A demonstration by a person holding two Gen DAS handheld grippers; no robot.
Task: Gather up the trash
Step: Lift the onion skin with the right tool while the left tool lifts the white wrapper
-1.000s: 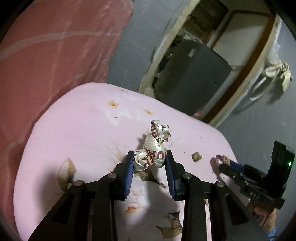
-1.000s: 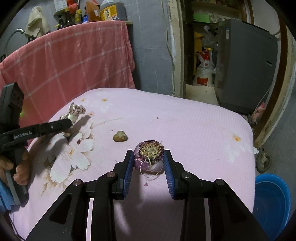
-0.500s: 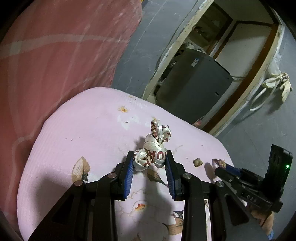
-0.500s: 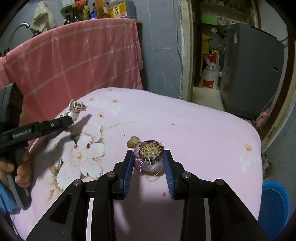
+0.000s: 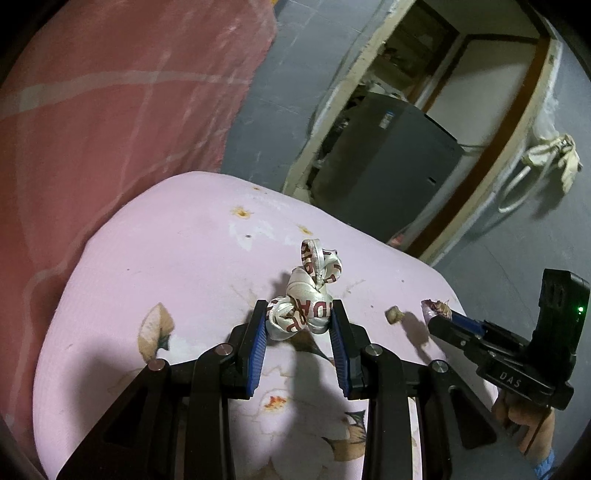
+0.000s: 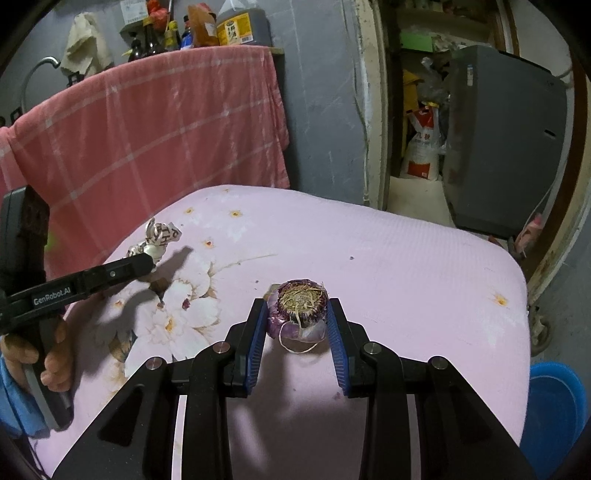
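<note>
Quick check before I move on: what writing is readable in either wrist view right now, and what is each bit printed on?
"GenRobot.AI": side of the left gripper, seen in the right wrist view.
"DAS": body of the right gripper, seen in the left wrist view.
Red letters on the crumpled ribbon: only fragments, no whole word readable.
Labels on the oil jug and the white sack: too small and blurred to read.

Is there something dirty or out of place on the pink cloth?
Yes. A small brown scrap lies loose on the pink cloth between the two grippers, and the cloth has brownish stains near its far edge.
</note>
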